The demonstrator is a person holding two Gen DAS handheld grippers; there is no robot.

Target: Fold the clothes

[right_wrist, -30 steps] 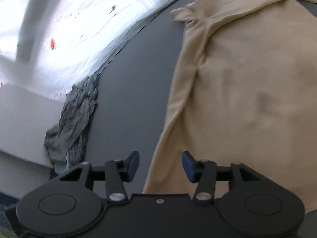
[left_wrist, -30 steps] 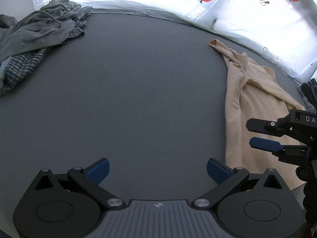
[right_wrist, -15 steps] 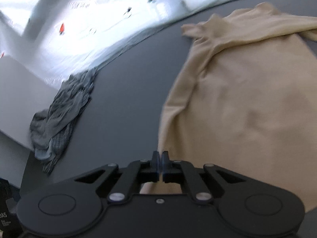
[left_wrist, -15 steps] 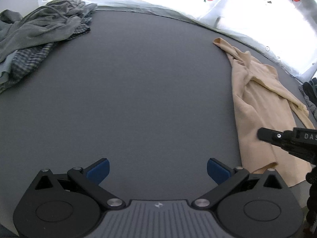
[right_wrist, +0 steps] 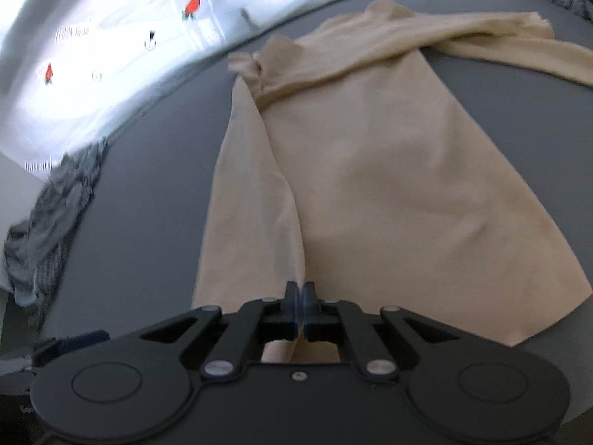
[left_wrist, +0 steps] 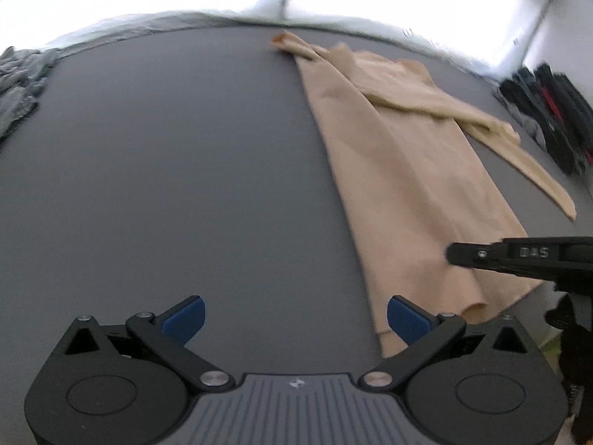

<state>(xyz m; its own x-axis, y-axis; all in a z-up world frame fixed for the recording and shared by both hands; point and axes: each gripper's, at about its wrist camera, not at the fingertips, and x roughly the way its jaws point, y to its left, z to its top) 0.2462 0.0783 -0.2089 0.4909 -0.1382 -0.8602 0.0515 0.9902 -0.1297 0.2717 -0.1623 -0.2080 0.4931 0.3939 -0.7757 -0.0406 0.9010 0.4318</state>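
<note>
R gripper (right_wrist: 300, 298) pinched on near hem of beige long-sleeve knit top (right_wrist: 389, 170) | L gripper (left_wrist: 294, 317) spread wide, holds nothing | dark grey tabletop (left_wrist: 166, 170) | crumpled grey clothes pile (right_wrist: 52, 215) far L

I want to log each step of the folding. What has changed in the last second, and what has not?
The right gripper, open a second ago, has shut on the hem of the beige top, which is now pulled up into a ridge there. The left gripper stays open and empty over the table. The grey pile is untouched.
</note>
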